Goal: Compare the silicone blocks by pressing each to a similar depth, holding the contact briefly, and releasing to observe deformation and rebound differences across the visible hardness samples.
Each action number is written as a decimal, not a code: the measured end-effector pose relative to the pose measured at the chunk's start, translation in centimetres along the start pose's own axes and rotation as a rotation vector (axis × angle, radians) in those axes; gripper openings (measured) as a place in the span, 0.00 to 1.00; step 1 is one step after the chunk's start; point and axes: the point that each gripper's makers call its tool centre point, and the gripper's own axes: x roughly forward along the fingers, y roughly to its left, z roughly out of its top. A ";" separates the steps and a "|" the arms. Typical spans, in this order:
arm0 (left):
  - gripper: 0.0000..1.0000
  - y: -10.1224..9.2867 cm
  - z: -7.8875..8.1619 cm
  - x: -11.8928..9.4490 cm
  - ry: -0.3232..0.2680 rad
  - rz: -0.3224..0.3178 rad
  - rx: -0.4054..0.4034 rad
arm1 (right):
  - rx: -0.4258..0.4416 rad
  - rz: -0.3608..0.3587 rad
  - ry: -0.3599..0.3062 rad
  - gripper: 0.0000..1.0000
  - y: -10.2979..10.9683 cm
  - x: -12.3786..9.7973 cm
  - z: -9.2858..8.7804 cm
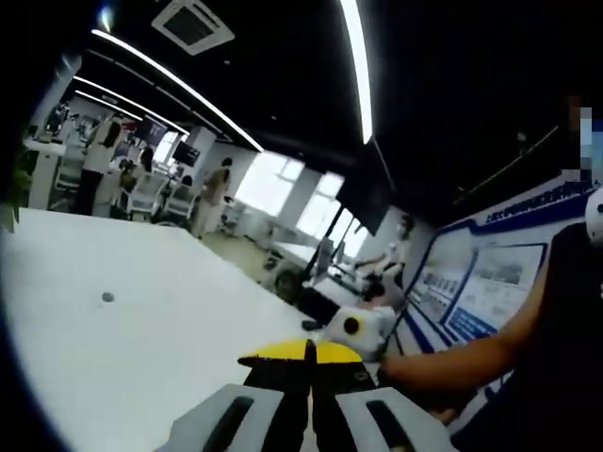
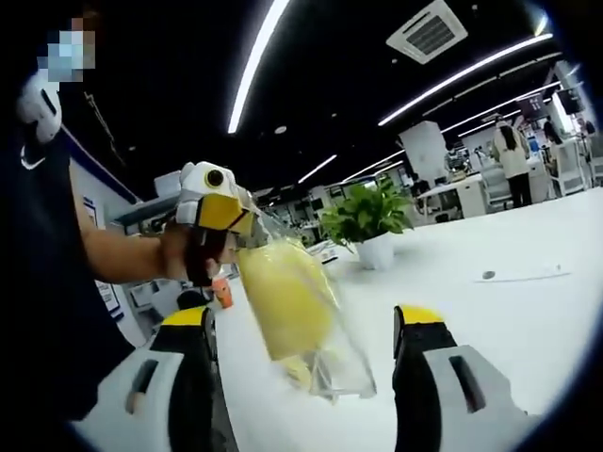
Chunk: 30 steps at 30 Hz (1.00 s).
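So the person is standing at a big white table (image 1: 141,339) in an open office, holding a gripper in each hand.

In the left gripper view, the left gripper (image 1: 306,356) is poking up from the bottom centre of the frame with its two yellow-tipped jaws pressed tight together, just a thin dark seam running between them. In this view I can't see what's between them. The person's bare forearm (image 1: 471,353) is reaching in from the right edge, and the other tool's white body is sitting just behind those yellow tips.

In the right gripper view it's clearer. The right gripper (image 2: 306,330) is sitting at the bottom of the frame with its jaws spread wide apart, nothing touching them. Hanging in the gap between them, middle of the frame, is a clear plastic bag (image 2: 334,363) with a yellow silicone block (image 2: 287,297) inside. The bag is dangling tilted, its top corner pinched by the left gripper (image 2: 240,224), which is coming in from the upper left with the person's hand (image 2: 184,254) wrapped around its handle. The bag's lower end is hovering just over the table surface, I can't tell if it's touching.

Behind it a potted plant (image 2: 367,221) in a white pot is standing on the table, centre right. People are milling around desks in the far background.
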 end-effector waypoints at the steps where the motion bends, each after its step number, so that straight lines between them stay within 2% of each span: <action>1: 0.00 -0.1 0.1 0.0 -0.006 -0.001 -0.002 | -0.002 0.001 0.001 0.65 0.1 0.0 0.0; 6: 0.00 -0.8 0.4 0.2 -0.025 -0.017 -0.009 | 0.025 0.016 -0.020 0.55 0.6 -0.2 1.1; 9: 0.00 -1.1 0.7 0.0 -0.032 -0.022 -0.017 | 0.024 0.036 -0.028 0.44 1.2 -0.1 1.7; 11: 0.00 -1.1 0.9 -0.2 -0.035 -0.020 -0.018 | 0.020 0.062 -0.027 0.33 1.6 0.0 2.0; 13: 0.00 -0.8 1.1 -0.6 -0.036 -0.019 -0.014 | 0.046 0.085 -0.007 0.29 1.9 0.3 2.0; 15: 0.00 -0.6 1.4 -1.0 -0.041 -0.017 -0.013 | 0.071 0.090 -0.007 0.27 2.1 0.5 2.2; 19: 0.00 -0.3 2.3 -1.7 -0.065 -0.028 -0.047 | 0.080 0.103 -0.023 0.23 2.6 0.9 2.8; 22: 0.00 -0.3 2.5 -1.9 -0.069 -0.027 -0.040 | 0.079 0.100 -0.022 0.21 2.4 1.4 3.0; 25: 0.00 0.0 2.6 -2.1 -0.072 -0.027 -0.043 | 0.126 0.124 0.000 0.17 2.6 1.7 3.1; 30: 0.00 0.3 2.3 -2.3 -0.059 -0.024 -0.021 | 0.095 0.110 0.041 0.13 2.6 1.8 2.7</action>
